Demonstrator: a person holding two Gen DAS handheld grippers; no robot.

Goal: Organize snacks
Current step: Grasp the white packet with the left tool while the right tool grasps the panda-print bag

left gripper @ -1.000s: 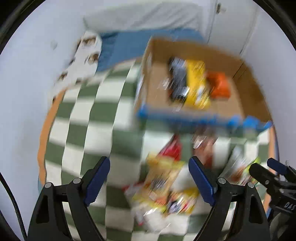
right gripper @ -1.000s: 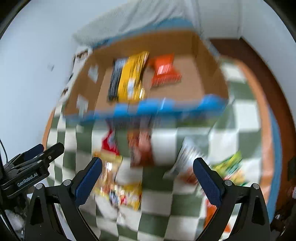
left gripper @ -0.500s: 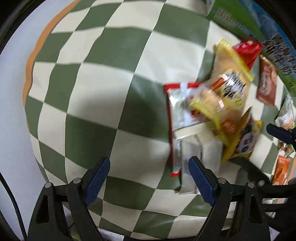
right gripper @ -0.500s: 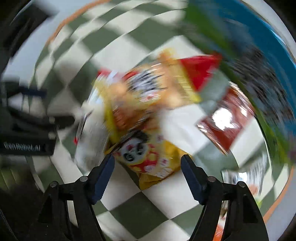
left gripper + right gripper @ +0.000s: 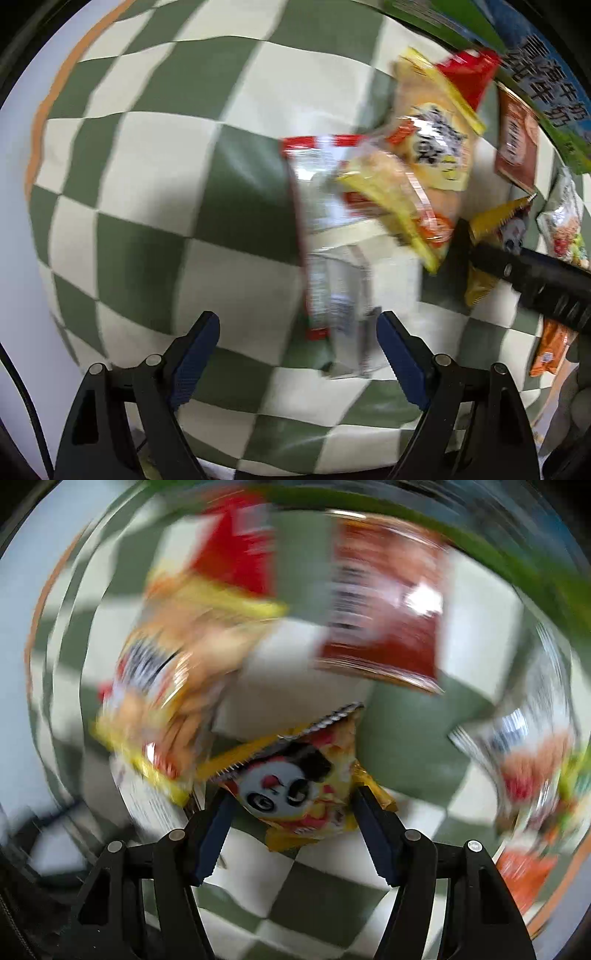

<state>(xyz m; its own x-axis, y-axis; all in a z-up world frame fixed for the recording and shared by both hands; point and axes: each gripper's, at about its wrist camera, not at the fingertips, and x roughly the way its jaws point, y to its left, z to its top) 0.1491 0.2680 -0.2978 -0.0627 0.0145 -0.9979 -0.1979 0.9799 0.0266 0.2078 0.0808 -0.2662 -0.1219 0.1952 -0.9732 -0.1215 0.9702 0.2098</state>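
One yellow panda packet (image 5: 295, 786) sits right between my right claw's (image 5: 293, 812) blue pads (image 5: 212, 834), on the green/white checked cloth (image 5: 332, 893). Its long axis runs roughly away from me, tilted a bit; serrated foil edge points up-right, far end, w/ the panda face toward the cam. Crinkly glossy film, puffy, flat-ish pillow shape. Jaws spread wide either side of it; can't tell if pads touch the film, so not clamped as far as I see.

From the left cam the same packet (image 5: 495, 236) shows as a yellow wedge w/ the right claw's black finger (image 5: 532, 273) lying across it, pointing left.

Just left of it, overlapping pile: an orange/yellow packet (image 5: 432, 147) w/ a yellow sealed edge, long axis up-down-ish, leaning on a red packet (image 5: 469, 74) at the far end; a 2nd yellow-edged packet (image 5: 399, 206) lies diagonal over a clear pack w/ red trim (image 5: 332, 258), which runs lengthways toward my left claw (image 5: 297, 354). Clear pack is shiny, see-thru, pale blocks inside, blurred.

Left claw: wide open, holding nothing; near end of the clear pack sits between its pads, right pad just beside it.

Further out: flat brown-red sachet (image 5: 515, 144), glossy, long axis up-down, near the green/blue printed box wall (image 5: 546, 92). A silver-ish packet (image 5: 565, 221) right of that, an orange packet (image 5: 550, 347) near the cloth's right edge. Cloth is soft, lightly creased, orange border (image 5: 48, 110). Right cam mostly motion-blurred apart from the panda packet.
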